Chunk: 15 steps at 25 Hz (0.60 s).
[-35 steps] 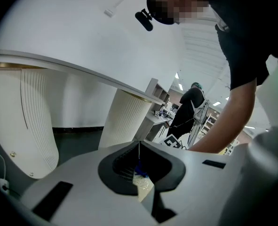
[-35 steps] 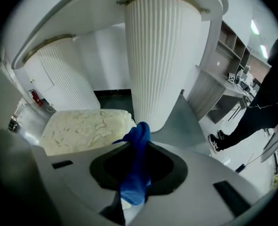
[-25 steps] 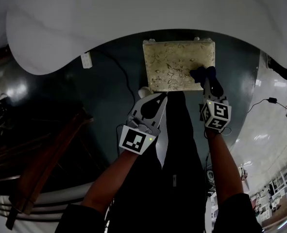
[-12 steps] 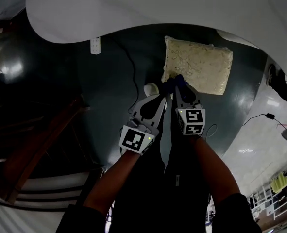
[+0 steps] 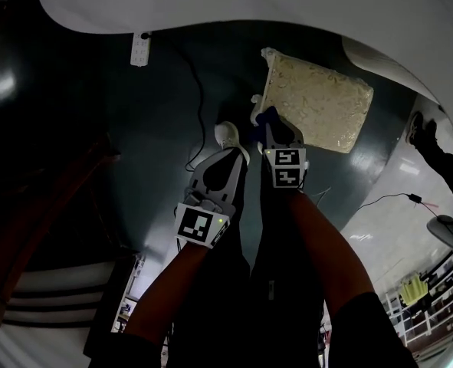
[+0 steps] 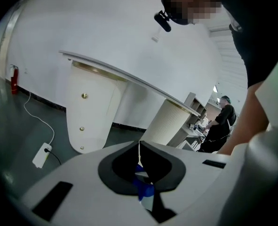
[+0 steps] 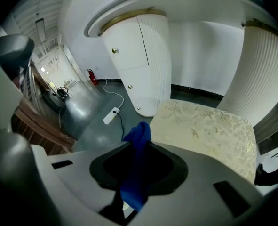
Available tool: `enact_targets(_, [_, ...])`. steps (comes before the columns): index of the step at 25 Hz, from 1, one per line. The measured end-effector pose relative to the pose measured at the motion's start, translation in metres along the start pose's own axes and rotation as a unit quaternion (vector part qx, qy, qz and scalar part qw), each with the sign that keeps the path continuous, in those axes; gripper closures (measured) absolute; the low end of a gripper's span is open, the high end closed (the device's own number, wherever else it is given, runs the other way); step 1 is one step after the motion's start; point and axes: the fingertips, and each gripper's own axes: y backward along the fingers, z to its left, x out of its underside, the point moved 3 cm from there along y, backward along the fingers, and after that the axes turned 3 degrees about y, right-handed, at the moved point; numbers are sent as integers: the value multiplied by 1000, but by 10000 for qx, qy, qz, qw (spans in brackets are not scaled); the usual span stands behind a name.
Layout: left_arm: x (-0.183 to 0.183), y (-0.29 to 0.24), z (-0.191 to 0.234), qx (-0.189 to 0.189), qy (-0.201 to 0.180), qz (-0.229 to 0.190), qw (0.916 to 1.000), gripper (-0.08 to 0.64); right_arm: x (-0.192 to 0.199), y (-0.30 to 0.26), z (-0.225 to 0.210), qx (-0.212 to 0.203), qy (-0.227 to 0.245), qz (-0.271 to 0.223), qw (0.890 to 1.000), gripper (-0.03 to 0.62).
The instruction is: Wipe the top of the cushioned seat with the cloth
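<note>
Blue cloth (image 7: 137,138) is bunched in the right claw (image 5: 273,132), whose jaws are clamped on it so that a tuft sticks out past the tips. The tuft sits at the near left corner of the cushioned seat (image 5: 318,102), right at the edge of the cream patterned top. From the right gripper view I cannot tell whether it is touching the fabric or hanging just beside it over the dark floor (image 5: 172,121).

The left claw (image 5: 237,156) hangs idle near the person's white shoe (image 5: 226,134), pointing away from the seat. Its jaws are closed together, with only a small blue sliver low between them that I cannot identify.

I judge that a wiping stroke has just run out at the seat's edge. Most of the top stretches away to the right and back of the cloth. The next move calls for bringing the cloth back onto the cushion and pressing it flat for another pass farther in, towards the white surface (image 5: 287,6).

A second ago the cloth was on the seat's near right corner, and half a second ago it was at the near left corner. It has swept along the front edge and now sits slightly up the left side. The left claw has barely moved.
</note>
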Motion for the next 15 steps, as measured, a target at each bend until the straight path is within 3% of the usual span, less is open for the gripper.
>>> enact_targets(5, [7,4,1,107,82,62,9999,540,19,-17,-17,272,331,298,9986,492])
enact_targets(9, [3,3,-2,216,-13,85,9997,540,20,-18,-20,246,642,306,9972,492])
enact_targets(15, [0,-3,-8,266,34,101,9996,540,32,-19,-31,468,550,313,9969,492])
